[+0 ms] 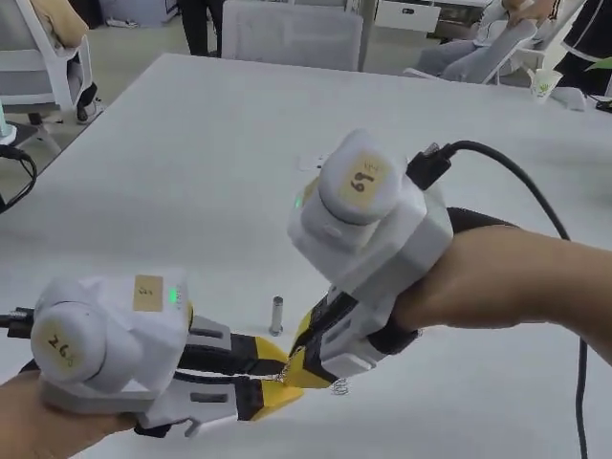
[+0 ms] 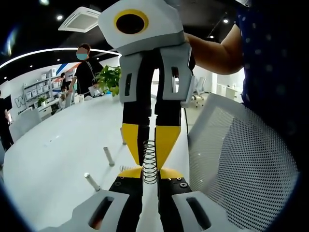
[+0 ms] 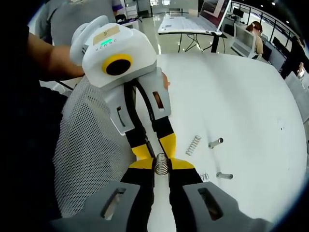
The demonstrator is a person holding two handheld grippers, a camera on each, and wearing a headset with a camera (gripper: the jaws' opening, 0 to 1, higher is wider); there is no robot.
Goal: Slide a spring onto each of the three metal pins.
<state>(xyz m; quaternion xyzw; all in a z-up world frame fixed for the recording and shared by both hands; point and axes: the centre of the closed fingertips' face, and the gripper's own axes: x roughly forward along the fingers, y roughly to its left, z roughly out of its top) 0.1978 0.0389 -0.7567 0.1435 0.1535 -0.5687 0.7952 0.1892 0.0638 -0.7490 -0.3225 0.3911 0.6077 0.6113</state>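
Left hand-held gripper [image 2: 150, 176] and right hand-held gripper [image 3: 161, 176] are facing tip to tip, both pinching one spring [image 2: 150, 159], which is lying along their shared line. A pin [image 1: 277, 314] is standing upright on the counter [image 1: 191, 172] just beyond the tips. I am judging the spring needs tipping upright.

The head view looks down from above; the gripper views face each other closely, sharing the spring [image 2: 150, 162].

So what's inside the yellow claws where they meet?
A small spring, pinched between the tips of the left gripper and the right gripper. The yellow jaws cover parts of its sides, and what lies under it is hidden.
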